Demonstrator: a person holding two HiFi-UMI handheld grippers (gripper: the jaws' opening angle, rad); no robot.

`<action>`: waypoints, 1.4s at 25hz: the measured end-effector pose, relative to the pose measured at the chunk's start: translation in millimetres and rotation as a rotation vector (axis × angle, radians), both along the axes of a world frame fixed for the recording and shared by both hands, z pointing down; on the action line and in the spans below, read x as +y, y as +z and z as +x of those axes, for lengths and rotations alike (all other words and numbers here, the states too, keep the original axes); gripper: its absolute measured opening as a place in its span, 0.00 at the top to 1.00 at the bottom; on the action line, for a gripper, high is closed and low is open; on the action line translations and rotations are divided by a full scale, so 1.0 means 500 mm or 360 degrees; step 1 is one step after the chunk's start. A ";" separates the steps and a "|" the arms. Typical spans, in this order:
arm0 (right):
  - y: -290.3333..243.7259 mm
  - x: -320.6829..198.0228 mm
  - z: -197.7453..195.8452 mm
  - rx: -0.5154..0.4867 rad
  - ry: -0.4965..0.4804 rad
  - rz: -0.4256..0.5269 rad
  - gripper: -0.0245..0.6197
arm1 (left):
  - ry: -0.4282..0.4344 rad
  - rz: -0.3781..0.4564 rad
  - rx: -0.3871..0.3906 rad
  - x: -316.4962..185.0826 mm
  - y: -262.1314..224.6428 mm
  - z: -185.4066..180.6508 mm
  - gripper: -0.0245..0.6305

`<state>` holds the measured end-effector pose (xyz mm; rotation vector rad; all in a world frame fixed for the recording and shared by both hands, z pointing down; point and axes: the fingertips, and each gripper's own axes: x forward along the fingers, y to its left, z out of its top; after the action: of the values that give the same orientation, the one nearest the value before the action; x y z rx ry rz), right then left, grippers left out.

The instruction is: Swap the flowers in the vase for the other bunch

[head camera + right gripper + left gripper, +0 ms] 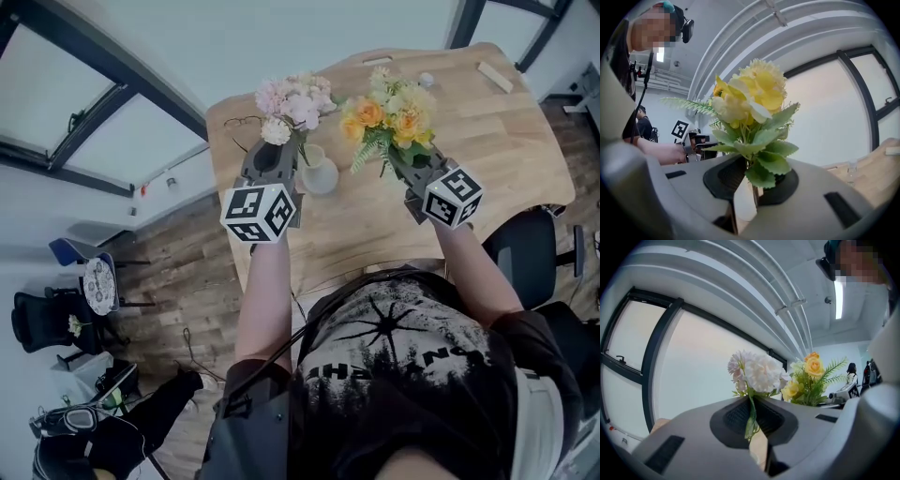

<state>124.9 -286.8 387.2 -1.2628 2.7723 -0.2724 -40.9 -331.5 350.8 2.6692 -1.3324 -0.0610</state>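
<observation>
The left tool (pixel 754 427) pinches the pink-and-white flower bunch (pixel 292 101), the right tool (pixel 750 187) the yellow-orange flower bunch (pixel 389 117), both low on seemingly light, floppy stems.

Soft daylight floods from the window (pixel 708 376) — blown out white; a ceiling strip light (pixel 838 297) glares right of it; fisheye edges bend, corners black.

No word or number reads clearly; pale letters cross the black shirt (pixel 403 361) at lower centre of the head view, too warped to read; left cube (pixel 260 213) and right cube (pixel 453 197) bear only black-and-white square codes.
</observation>
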 end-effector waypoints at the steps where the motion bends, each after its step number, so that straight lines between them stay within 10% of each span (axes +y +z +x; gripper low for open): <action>1: -0.005 -0.001 -0.002 -0.0003 -0.0006 0.0010 0.85 | -0.0002 0.0012 0.0013 0.001 -0.012 -0.003 0.91; 17: -0.047 0.015 -0.051 -0.0032 -0.0131 0.0104 0.85 | -0.0147 0.0195 0.0058 0.077 -0.131 -0.085 0.91; 35: -0.103 -0.043 -0.192 -0.0060 -0.0371 0.0155 0.85 | -0.0519 -0.0043 0.0103 0.160 0.003 -0.307 0.91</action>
<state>28.8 -308.5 335.5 -0.9046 2.8608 -0.1711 -194.2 -251.4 352.6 2.3798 -1.7182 -0.1642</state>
